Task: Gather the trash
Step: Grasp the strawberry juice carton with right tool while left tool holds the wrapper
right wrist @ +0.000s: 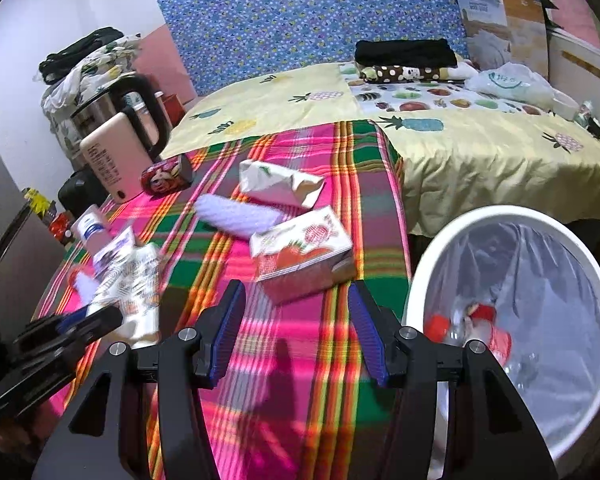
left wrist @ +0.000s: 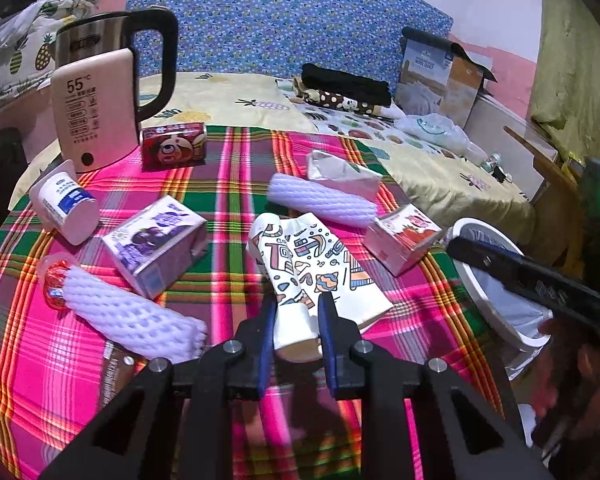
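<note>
My left gripper is shut on the near end of a crushed patterned paper cup, which rests on the plaid tablecloth. The cup also shows blurred in the right wrist view. My right gripper is open and empty, just short of a red-and-white drink carton. A white bin lined with a clear bag stands right of the table and holds some trash. Other trash lies on the cloth: a purple carton, white foam nets, a white cup, a tissue pack.
A kettle and a red box stand at the table's far left. A bed with folded clothes and a cardboard box lies behind the table. The right gripper's body shows over the bin in the left wrist view.
</note>
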`<state>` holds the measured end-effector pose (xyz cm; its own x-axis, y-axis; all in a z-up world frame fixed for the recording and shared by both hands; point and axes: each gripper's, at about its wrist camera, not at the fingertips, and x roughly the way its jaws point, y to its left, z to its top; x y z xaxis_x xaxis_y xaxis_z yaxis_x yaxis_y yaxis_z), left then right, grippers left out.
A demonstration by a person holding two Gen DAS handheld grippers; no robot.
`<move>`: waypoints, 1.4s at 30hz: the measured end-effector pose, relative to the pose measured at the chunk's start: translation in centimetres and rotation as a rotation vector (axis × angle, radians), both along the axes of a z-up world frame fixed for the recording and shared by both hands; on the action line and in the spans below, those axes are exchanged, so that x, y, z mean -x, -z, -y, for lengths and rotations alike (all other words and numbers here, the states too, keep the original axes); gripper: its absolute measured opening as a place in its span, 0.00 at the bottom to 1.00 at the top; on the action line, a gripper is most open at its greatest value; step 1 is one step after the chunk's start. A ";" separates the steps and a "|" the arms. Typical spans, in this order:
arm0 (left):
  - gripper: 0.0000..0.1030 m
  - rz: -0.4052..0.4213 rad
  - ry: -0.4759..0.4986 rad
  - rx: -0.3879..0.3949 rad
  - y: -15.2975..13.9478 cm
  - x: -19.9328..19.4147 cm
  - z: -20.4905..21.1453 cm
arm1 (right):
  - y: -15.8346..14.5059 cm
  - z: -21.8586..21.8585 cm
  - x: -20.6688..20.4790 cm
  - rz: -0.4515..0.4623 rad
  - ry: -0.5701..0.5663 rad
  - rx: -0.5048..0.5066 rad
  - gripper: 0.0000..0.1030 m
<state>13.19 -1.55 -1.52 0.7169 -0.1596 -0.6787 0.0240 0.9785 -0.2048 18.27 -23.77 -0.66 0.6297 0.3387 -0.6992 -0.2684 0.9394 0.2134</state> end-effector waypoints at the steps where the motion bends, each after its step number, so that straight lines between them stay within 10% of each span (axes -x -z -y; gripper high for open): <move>1: 0.21 0.000 -0.002 0.001 0.0 0.0 -0.3 | 0.2 0.0 -0.7 -0.008 -0.005 -0.006 0.53; 16: 0.21 0.002 -0.030 0.006 -0.2 0.1 -2.5 | -0.5 0.9 -4.4 0.021 -0.058 -0.021 0.53; 20: 0.21 0.008 -0.037 0.005 -0.5 0.7 -2.8 | 1.5 0.6 -6.3 -0.101 -0.096 -0.056 0.53; 30: 0.21 0.019 -0.066 0.004 -1.3 1.7 -3.8 | 1.7 -3.1 0.9 -0.179 -0.297 -0.074 0.53; 42: 0.21 0.007 -0.087 0.008 -1.1 2.6 -4.9 | -0.3 -5.7 1.5 0.057 -0.332 0.164 0.58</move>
<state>10.59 3.40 -0.39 0.7333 -0.1019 -0.6723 -0.0594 0.9753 -0.2126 16.76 -18.10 -0.41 0.5444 0.4169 -0.7279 -0.5710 0.8199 0.0426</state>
